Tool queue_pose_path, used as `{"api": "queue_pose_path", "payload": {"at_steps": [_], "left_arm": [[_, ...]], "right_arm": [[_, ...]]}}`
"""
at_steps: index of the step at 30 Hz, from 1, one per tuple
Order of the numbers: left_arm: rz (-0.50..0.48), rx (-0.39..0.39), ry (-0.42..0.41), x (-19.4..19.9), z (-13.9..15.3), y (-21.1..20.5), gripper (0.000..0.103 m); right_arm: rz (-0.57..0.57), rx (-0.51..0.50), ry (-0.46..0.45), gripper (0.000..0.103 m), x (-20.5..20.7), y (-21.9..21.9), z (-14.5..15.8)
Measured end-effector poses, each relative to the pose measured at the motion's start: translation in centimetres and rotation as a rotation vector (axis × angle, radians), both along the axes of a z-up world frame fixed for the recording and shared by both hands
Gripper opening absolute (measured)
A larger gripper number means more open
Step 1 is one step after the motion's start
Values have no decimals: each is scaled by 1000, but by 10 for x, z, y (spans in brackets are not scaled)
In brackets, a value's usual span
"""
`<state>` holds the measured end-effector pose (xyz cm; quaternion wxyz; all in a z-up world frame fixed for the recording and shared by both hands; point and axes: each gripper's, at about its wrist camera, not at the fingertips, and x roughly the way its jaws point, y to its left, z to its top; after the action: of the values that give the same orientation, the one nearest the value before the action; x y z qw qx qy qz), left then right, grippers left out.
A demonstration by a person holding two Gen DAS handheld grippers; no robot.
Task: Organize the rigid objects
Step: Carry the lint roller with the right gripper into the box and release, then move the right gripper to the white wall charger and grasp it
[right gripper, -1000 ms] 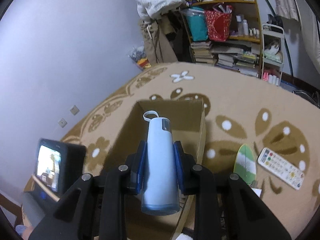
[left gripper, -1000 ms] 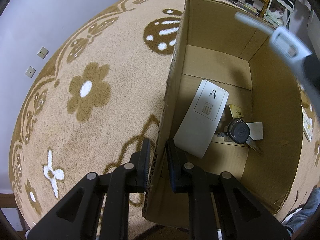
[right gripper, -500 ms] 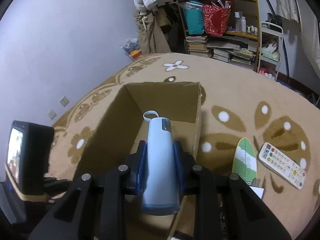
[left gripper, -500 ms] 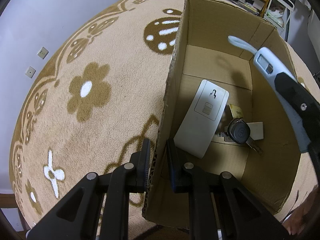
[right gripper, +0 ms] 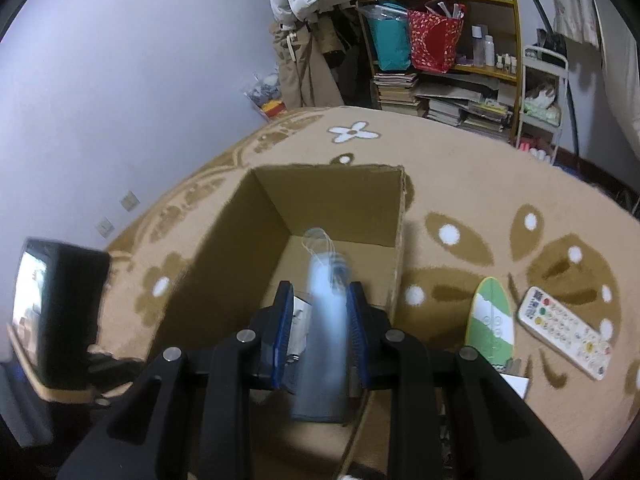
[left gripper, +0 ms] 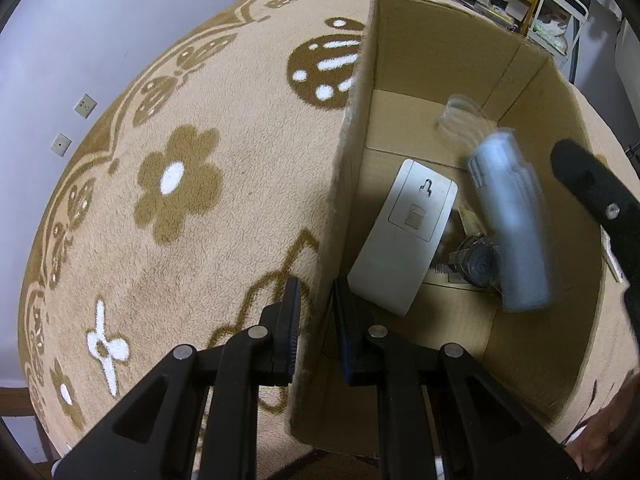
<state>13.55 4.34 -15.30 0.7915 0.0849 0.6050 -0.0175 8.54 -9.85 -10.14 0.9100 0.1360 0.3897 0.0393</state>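
The jaws of the left gripper (left gripper: 314, 312), at the bottom centre of the left wrist view, are closed on the near left wall of the open brown cardboard box (left gripper: 440, 60), one pad outside and one inside, steadying it on the beige carpet with brown flowers (left gripper: 180, 160).

The jaws of the right gripper (right gripper: 320, 292) stand partly apart over the box with the pale blue cylindrical bottle (right gripper: 320, 360) between them. The bottle is smeared with motion while the jaws are sharp, and a slit of background shows beside the left pad. In the left wrist view it sits apart from the black finger at the right edge. I judge that the pads are not pressing it and that it is dropping into the box, base towards the camera.

Below it, on the box floor, lie a flat white rectangular device (left gripper: 404, 240), leaning on the left wall, and a black-headed key (left gripper: 476, 260), so at least two things are already stowed, and the bottle looks about to become the third.

To the right of the box, on the carpet, a green-and-white surfboard-shaped board (right gripper: 490, 320), a white remote control with coloured buttons (right gripper: 564, 332) and a white slip of paper (right gripper: 516, 384) are not yet put away. I judge the task roughly half done.

At the top right of the frame stands a crowded wooden bookshelf (right gripper: 460, 80).
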Motion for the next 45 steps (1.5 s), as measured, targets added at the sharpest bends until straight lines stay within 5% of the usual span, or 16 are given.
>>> {"api": "queue_pose_path", "payload": {"at_steps": [6, 10, 19, 45], "left_arm": [[1, 16, -5, -1, 0, 0, 15], [0, 16, -2, -1, 0, 0, 15], [-1, 21, -4, -1, 0, 0, 16], [-6, 28, -6, -2, 0, -1, 16]], "right_arm": [[-14, -29, -6, 32, -4, -3, 13], [-64, -41, -12, 73, -9, -15, 21], [-192, -60, 20, 97, -16, -57, 25], [-284, -54, 295, 98, -37, -104, -66]]}}
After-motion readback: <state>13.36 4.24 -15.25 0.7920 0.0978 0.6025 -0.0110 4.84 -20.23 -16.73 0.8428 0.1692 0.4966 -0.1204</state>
